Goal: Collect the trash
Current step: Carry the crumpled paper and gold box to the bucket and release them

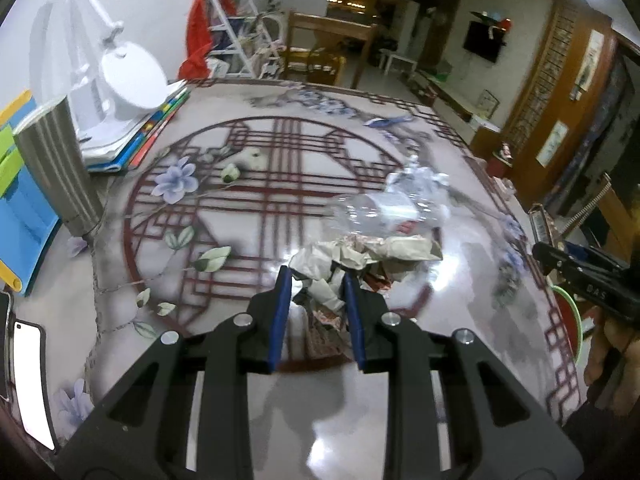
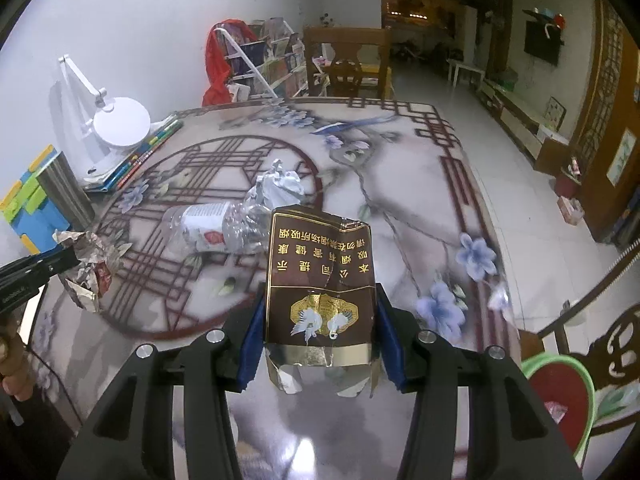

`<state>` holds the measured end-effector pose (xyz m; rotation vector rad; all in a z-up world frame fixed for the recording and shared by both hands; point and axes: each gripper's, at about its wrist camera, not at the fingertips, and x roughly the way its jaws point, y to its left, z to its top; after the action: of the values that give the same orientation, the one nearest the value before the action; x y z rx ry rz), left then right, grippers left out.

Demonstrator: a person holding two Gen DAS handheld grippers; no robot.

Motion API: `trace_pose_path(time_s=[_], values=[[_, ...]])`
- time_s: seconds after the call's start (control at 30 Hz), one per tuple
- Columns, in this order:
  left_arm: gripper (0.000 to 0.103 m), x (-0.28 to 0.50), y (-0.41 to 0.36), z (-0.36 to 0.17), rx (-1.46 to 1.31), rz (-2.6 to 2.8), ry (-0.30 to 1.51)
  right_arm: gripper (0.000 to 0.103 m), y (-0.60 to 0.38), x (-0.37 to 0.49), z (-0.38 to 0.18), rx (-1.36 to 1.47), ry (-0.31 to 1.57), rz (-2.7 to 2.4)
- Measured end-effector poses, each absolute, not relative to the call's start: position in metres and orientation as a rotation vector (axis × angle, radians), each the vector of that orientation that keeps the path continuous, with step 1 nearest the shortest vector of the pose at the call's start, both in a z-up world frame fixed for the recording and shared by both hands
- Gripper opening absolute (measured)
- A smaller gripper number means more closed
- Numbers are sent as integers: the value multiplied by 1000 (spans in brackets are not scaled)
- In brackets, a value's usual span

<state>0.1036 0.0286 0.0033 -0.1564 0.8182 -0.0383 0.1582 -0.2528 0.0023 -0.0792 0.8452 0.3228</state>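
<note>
Crumpled paper (image 1: pixel 320 280) clamped in left gripper (image 1: pixel 316 276).

A flattened brown cigarette pack (image 2: pixel 320 292) with gold print and cranes stands upright, lifted. A crumpled paper wad (image 1: pixel 352 260) hangs lifted at left. A crushed clear bottle (image 2: pixel 216 226) lies on its side beyond, with crumpled foil (image 2: pixel 280 184) farther off.

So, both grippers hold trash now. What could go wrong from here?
The left gripper pinches only an edge of the crumpled paper; it may slip out. The flattened cigarette pack in the right gripper sticks far forward and might knock the plastic bottle.
</note>
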Motion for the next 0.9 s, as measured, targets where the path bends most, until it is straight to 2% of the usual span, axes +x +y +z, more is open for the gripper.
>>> trace_pose_path(time_s=[0.47,0.9], values=[[25,97,-52,29,-98,-193,794,47,-329,114,23,-40,806,231],[25,108,-158,47,-34,-365,792,47,-422,85,31,34,782,95]])
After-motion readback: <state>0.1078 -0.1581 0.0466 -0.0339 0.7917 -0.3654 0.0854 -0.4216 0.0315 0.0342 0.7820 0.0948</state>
